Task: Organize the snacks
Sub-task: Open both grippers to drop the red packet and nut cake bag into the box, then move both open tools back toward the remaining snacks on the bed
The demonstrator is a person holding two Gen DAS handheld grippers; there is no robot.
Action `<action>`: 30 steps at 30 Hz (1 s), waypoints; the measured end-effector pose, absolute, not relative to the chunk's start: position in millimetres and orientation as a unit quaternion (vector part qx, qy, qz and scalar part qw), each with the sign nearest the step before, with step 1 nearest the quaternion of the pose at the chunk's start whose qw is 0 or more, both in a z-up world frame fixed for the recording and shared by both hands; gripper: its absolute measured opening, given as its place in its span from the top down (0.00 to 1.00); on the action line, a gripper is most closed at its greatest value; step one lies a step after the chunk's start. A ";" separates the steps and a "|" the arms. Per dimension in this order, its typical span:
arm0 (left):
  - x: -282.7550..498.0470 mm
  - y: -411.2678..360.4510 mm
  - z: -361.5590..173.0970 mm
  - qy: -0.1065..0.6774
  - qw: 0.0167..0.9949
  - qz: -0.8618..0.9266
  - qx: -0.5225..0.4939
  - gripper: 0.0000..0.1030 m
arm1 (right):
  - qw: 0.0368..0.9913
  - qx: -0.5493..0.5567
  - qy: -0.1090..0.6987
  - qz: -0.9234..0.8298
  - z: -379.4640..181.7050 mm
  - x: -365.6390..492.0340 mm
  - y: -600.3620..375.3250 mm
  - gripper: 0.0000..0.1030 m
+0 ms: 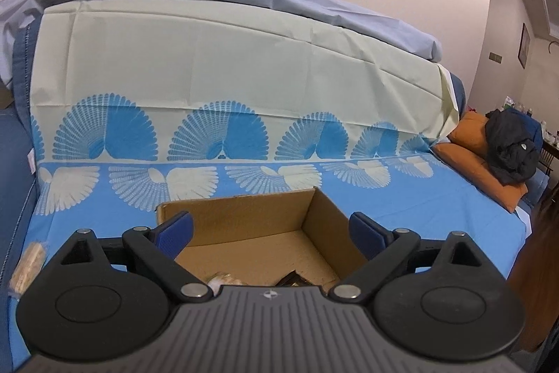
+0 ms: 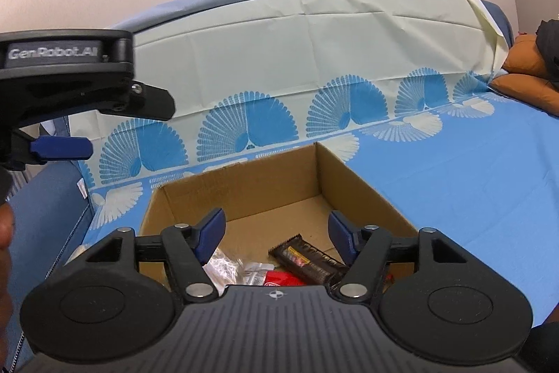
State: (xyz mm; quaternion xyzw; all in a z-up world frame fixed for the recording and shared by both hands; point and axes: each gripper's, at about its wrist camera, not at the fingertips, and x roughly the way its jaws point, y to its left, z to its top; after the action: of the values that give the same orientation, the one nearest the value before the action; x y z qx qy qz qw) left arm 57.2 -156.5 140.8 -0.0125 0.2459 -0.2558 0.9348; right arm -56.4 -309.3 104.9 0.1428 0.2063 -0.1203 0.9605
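An open cardboard box (image 2: 349,170) stands on the blue patterned sheet. In it lie a dark brown bar (image 2: 307,259), a red packet (image 2: 279,278), a white packet (image 2: 256,268) and a clear bag (image 2: 222,264). My right gripper (image 2: 276,226) hovers over the box's near side, open, with nothing between its pads. My left gripper (image 1: 270,226) is open wide above the box (image 1: 244,208), also holding nothing. Below it show a clear bag (image 1: 223,278) and a dark wrapper (image 1: 293,280). A pale cracker pack (image 1: 29,264) lies outside the box, to its left.
The sheet-draped backrest (image 1: 227,65) rises right behind the box. An orange cushion (image 1: 478,156) with a black garment (image 1: 510,145) lies far right. Blue upholstery (image 2: 45,208) borders the left. One left-gripper finger (image 2: 63,147) and a hand (image 2: 5,226) show at the right wrist view's left edge.
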 end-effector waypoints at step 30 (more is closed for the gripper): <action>47.5 86.0 -6.9 0.284 0.953 -0.093 0.052 0.74 | 0.969 0.084 0.228 0.032 103.0 -48.4 -244.5 0.77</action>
State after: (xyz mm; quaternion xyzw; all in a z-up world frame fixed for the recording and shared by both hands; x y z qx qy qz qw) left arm 47.5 86.0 -6.9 0.0522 0.2836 -0.0928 0.9530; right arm -48.4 -244.5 103.0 0.0837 0.2282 0.0316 0.9695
